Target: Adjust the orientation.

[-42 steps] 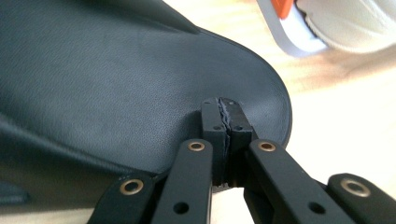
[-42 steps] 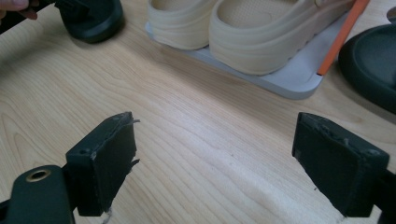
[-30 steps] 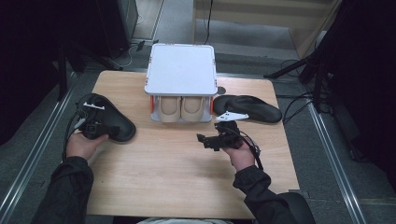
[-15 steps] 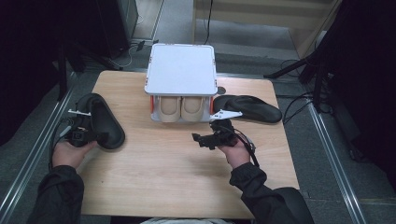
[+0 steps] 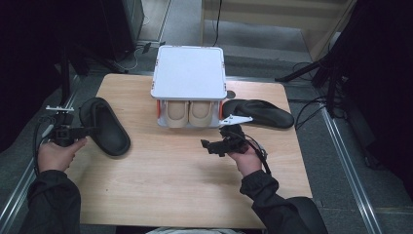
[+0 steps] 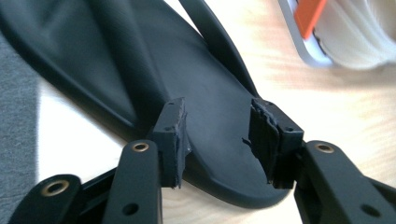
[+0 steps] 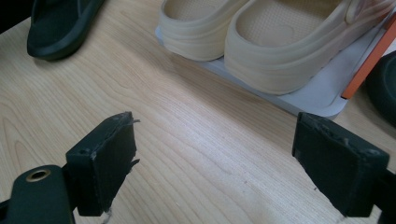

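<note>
A black slide sandal [image 5: 104, 126] lies near the table's left edge, its heel end toward my left gripper [image 5: 86, 130]. In the left gripper view the heel [image 6: 219, 107] sits just beyond and below the left gripper [image 6: 219, 137]. Its jaws have just been opening and the pads [image 6: 173, 133] stand clear of the rubber. A second black sandal [image 5: 258, 113] lies right of the white rack [image 5: 189, 73]. My right gripper [image 5: 213, 146] hovers open over bare wood [image 7: 205, 140], in front of the beige clogs [image 7: 275, 42].
The white two-level rack with orange posts [image 7: 369, 56] stands at the table's far middle, the beige clogs [image 5: 187, 113] on its lower shelf. The wooden table [image 5: 185, 190] is bare between the hands. Dark stands and cables ring the table.
The left gripper dragged the left sandal toward the table's left edge, then opened, let it go and drew back to the left. The right hand stayed put.
</note>
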A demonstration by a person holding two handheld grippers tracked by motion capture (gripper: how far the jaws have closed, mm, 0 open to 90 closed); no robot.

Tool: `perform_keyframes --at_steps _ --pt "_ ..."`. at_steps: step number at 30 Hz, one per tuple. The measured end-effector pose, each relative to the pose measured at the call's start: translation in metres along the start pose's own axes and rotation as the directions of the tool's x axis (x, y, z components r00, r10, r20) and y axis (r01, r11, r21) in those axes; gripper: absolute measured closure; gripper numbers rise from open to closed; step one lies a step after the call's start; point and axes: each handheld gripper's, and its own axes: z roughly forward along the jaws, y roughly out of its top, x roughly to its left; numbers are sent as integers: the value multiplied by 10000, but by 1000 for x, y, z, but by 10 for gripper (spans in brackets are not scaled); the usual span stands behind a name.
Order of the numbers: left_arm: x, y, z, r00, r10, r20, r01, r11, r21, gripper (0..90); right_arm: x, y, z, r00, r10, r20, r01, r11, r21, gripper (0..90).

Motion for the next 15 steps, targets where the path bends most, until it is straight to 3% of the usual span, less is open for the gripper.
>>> perform_keyframes --at_steps 5,10,15 --pt "12 9 0 9998 -94 -189 89 9996 -263 549 0 -5 -3 10000 30 88 -31 10000 68 137" --pt "24 16 6 9989 -222 -421 214 9996 -198 552 -2 -11 -10 9994 183 281 -183 9998 6 137" --pt "31 22 18 9972 -587 -464 587 9983 -15 532 -8 -18 -18 9976 434 532 -430 9990 -78 137"
